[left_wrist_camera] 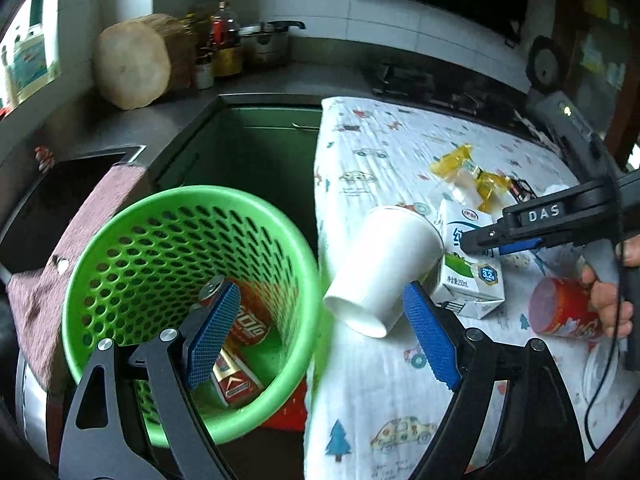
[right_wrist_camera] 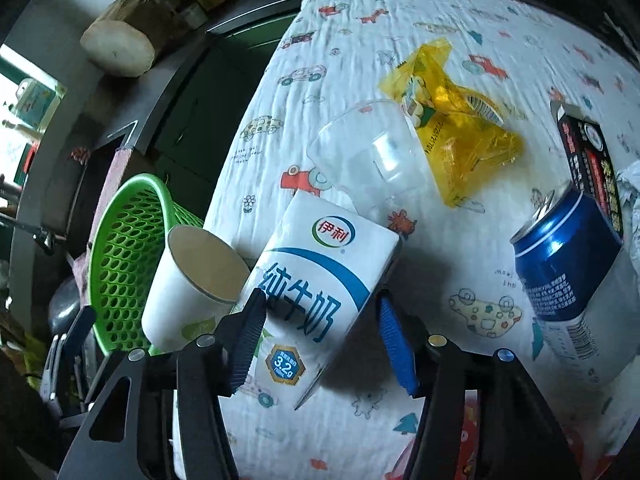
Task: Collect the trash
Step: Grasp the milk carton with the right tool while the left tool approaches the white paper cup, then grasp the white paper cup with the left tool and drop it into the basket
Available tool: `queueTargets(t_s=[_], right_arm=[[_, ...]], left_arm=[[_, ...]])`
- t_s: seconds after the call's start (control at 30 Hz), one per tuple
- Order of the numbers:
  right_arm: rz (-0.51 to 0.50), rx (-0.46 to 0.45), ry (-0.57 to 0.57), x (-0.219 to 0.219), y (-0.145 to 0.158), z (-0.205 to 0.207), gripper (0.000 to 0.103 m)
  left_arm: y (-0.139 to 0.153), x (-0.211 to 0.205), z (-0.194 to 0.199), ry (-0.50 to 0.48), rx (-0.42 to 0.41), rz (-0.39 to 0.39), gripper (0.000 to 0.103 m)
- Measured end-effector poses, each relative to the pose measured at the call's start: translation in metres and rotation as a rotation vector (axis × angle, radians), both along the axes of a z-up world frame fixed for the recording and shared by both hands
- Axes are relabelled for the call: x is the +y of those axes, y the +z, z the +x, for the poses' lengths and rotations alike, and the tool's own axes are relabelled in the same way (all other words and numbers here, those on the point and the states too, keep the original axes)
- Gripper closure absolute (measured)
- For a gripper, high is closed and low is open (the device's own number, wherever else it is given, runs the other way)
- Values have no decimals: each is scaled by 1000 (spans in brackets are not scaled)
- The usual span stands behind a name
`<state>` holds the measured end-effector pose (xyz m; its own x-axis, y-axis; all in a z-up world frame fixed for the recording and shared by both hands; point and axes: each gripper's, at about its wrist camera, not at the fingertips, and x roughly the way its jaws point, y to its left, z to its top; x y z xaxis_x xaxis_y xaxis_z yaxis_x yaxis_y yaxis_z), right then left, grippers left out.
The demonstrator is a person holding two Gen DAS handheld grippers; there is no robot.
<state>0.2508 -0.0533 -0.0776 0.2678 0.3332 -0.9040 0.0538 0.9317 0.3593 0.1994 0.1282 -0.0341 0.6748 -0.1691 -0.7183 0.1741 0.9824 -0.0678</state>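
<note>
My left tongs (left_wrist_camera: 316, 334) are spread wide and empty, with the paper cup (left_wrist_camera: 380, 268) lying on its side near the right pad at the table edge, beside the green bin (left_wrist_camera: 160, 248). My right tongs (right_wrist_camera: 320, 344) are open around the milk carton (right_wrist_camera: 316, 300), not yet clamped. Procedure: close squarely on the carton's broad faces, lift clear, then carry it over the bin rim. The cup touches the carton and may roll. A clear cup (right_wrist_camera: 364, 164), yellow wrapper (right_wrist_camera: 460, 136) and blue can (right_wrist_camera: 560, 264) remain on the cloth.

Red can (left_wrist_camera: 568, 309) partly hidden behind hand (left_wrist_camera: 610, 306); label perhaps unreadable.
</note>
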Motion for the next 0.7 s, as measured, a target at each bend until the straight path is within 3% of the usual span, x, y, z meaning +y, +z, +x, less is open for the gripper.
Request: queueTargets(t_s=[0.17, 0.37, 0.7], right_arm=[[86, 42, -53, -3, -6, 4, 46], [83, 9, -98, -1, 2, 4, 32], [0, 18, -104, 15, -8, 19, 32]], left_arm=[[-2, -4, 9, 3, 12, -4, 20], [-5, -1, 7, -3, 17, 1, 20], [-7, -6, 8, -41, 18, 8, 20]])
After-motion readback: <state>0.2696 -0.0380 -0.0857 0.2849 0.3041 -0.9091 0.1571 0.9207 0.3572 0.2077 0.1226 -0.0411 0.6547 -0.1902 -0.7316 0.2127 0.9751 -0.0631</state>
